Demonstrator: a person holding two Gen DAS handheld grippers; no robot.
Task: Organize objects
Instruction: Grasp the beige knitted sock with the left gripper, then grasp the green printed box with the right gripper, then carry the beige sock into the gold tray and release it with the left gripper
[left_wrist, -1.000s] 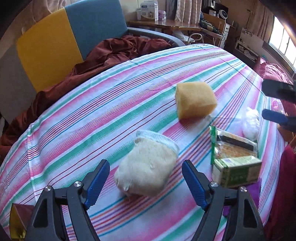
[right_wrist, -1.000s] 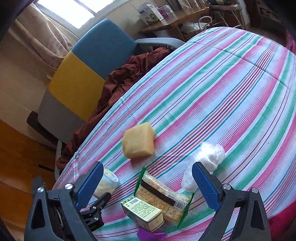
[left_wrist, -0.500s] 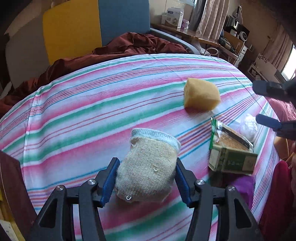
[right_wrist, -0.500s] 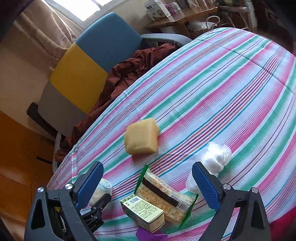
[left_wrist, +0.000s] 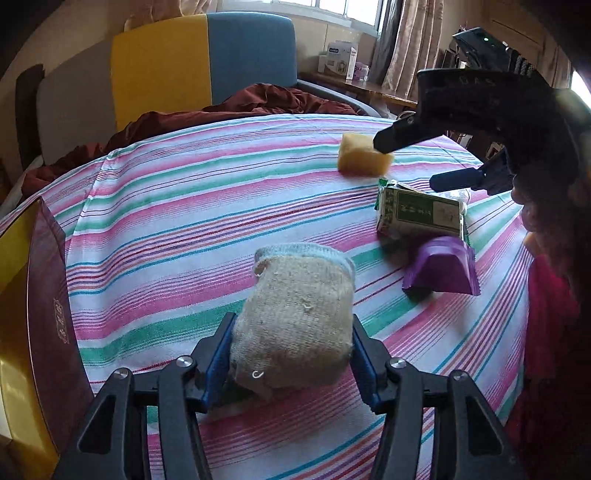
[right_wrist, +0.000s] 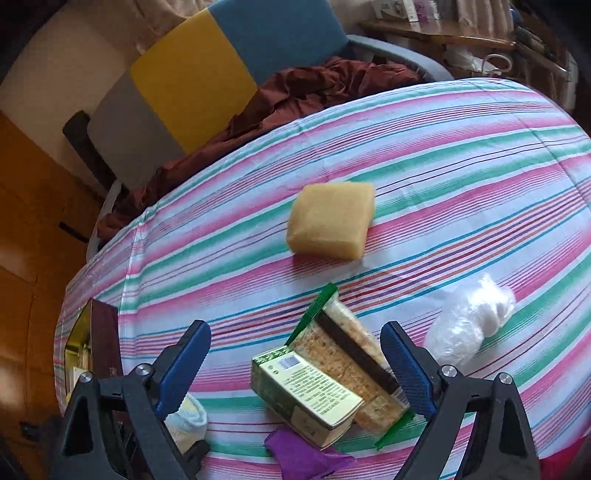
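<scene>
Between the jaws of the left gripper (left_wrist: 291, 363), closing on both sides of it, sits the beige knitted mitt (left_wrist: 295, 325) on the striped table (left_wrist: 177, 221). Just beyond, the right gripper (right_wrist: 295, 363) hangs with wide jaws, also closing, over a green box (right_wrist: 306, 391) and cracker packet (right_wrist: 351, 354), nothing gripped. Beside them lies a purple wrapper (left_wrist: 439, 271), farther off a yellow sponge (right_wrist: 332, 219) and plastic bag (right_wrist: 469, 321).
</scene>
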